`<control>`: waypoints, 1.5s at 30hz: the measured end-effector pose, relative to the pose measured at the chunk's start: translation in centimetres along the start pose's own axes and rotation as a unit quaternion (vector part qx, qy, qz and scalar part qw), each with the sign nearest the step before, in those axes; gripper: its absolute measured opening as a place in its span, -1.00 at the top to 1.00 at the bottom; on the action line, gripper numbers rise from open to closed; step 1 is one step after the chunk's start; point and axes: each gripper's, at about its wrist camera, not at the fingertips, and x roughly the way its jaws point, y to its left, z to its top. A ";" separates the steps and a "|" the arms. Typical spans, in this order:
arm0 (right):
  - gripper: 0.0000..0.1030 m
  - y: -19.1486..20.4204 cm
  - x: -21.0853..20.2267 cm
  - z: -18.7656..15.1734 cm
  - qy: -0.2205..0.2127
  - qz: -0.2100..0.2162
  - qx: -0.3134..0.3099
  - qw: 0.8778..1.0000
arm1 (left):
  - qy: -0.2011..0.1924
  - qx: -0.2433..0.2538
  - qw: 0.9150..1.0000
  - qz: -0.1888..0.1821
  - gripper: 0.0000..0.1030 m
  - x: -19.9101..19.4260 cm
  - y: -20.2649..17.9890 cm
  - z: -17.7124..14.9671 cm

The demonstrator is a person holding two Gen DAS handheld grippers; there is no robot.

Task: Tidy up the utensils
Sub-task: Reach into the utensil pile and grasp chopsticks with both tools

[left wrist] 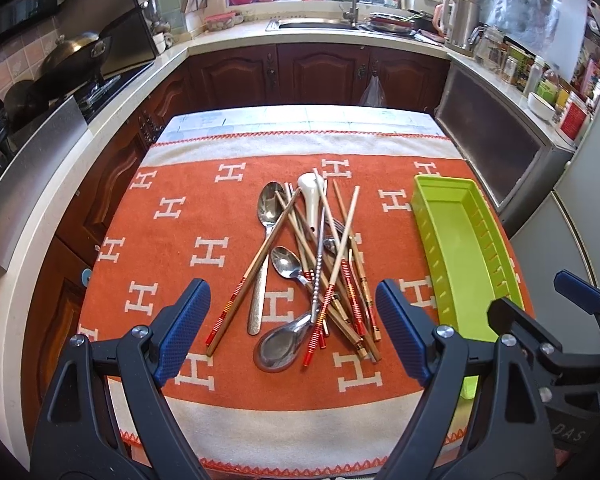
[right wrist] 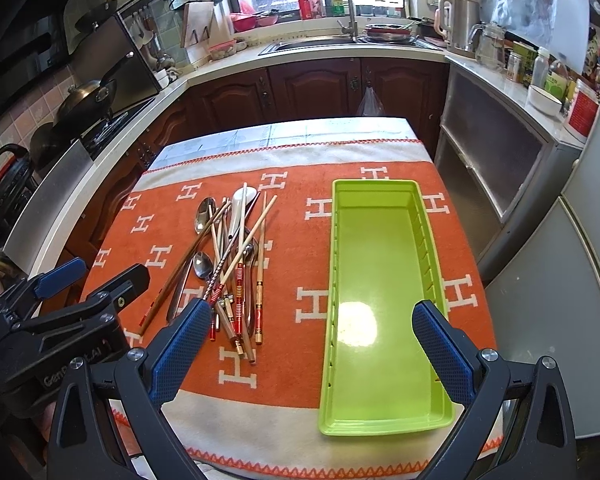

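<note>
Right wrist: green tray [right wrist: 384, 280] lies lengthwise, pointing away from camera.

Background's a proper lived-in kitchen: orange H-print towel [left wrist: 204, 216] covers the surface, sink [right wrist: 312, 45] with tall faucet [right wrist: 346, 4] straight behind it, wok [left wrist: 76, 56] left of the sink, steel kettle [right wrist: 458, 20] and white bowl [right wrist: 544, 100] to its right.

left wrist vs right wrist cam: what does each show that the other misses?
Left wrist only: the big steel spoon at the near end of the pile, unobstructed.

Right wrist only: the green tray's whole empty floor and near rim.

Both: the pile of chopsticks, the white spoon, the orange towel, and both open hand-held grippers, left and right, each holding nothing.
</note>
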 end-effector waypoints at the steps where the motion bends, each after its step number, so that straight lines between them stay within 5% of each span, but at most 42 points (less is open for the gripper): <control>1: -0.98 0.0 0.1 0.1 0.000 0.002 -0.002 1.000 | 0.003 -0.005 1.000 -0.002 -0.62 0.2 0.4 0.2; 14: -0.42 1.1 5.0 4.6 0.032 0.066 0.005 0.997 | 0.022 -0.026 0.999 0.006 -0.59 4.5 7.1 3.8; 21: -0.10 2.4 10.2 6.8 0.077 0.112 0.027 0.990 | 0.060 -0.038 0.997 -0.029 -0.31 9.1 9.9 4.4; 25: 0.15 2.8 14.4 7.1 0.119 0.133 0.047 0.983 | 0.080 -0.037 0.995 -0.049 -0.15 11.5 10.1 4.2; 31: 0.27 3.5 19.9 6.5 0.167 0.152 0.081 0.971 | 0.102 -0.017 0.993 -0.063 -0.04 14.0 9.1 3.2; 40: 0.37 5.5 25.3 6.9 0.196 0.134 0.091 0.967 | 0.102 0.032 0.993 -0.054 -0.03 15.4 7.0 1.8; 45: 0.64 6.3 26.8 7.0 0.210 0.119 0.090 0.966 | 0.104 0.052 0.992 -0.045 0.00 16.1 6.2 1.3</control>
